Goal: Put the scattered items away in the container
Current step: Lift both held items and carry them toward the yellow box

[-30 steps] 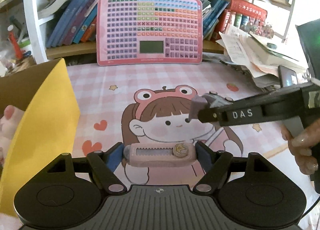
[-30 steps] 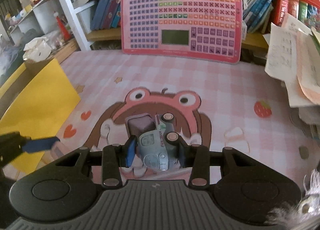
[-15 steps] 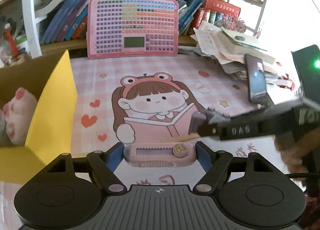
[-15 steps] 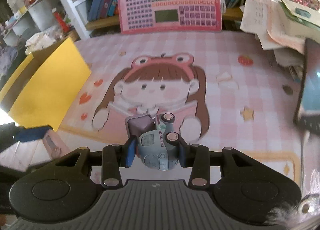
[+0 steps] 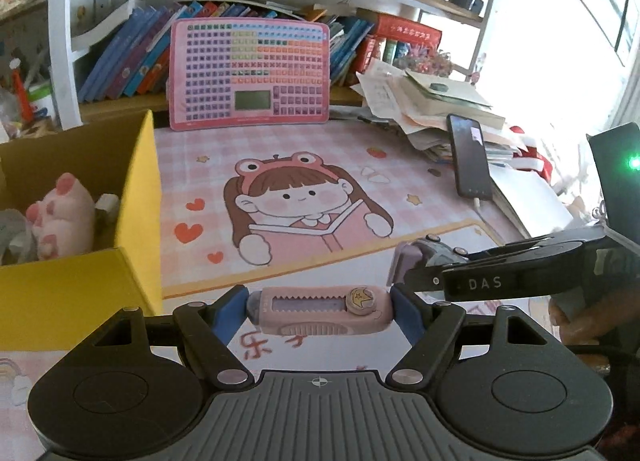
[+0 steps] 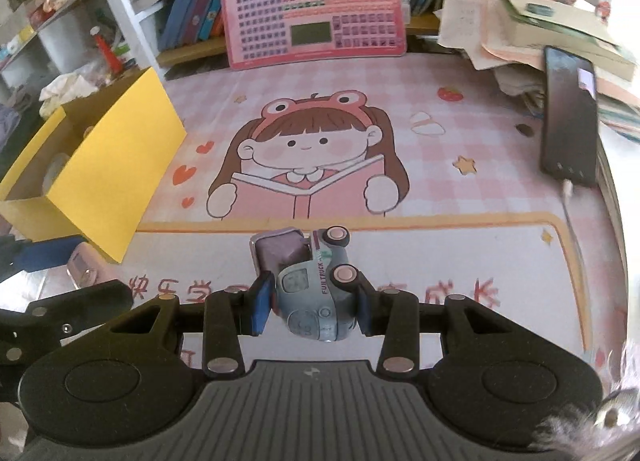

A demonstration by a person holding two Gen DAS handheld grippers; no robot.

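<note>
Left jaws grasping pink cutter (image 5: 320, 311), right jaws clamping toy truck (image 6: 316, 293), yellow box (image 5: 136, 221) rim left, mat (image 6: 460, 261) clear.

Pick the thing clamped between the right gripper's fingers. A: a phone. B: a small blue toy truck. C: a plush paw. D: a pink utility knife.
B: the right gripper is shut on the small blue toy truck, lettered FUN TRUCK on its side, while the pink utility knife sits in the left gripper.
</note>
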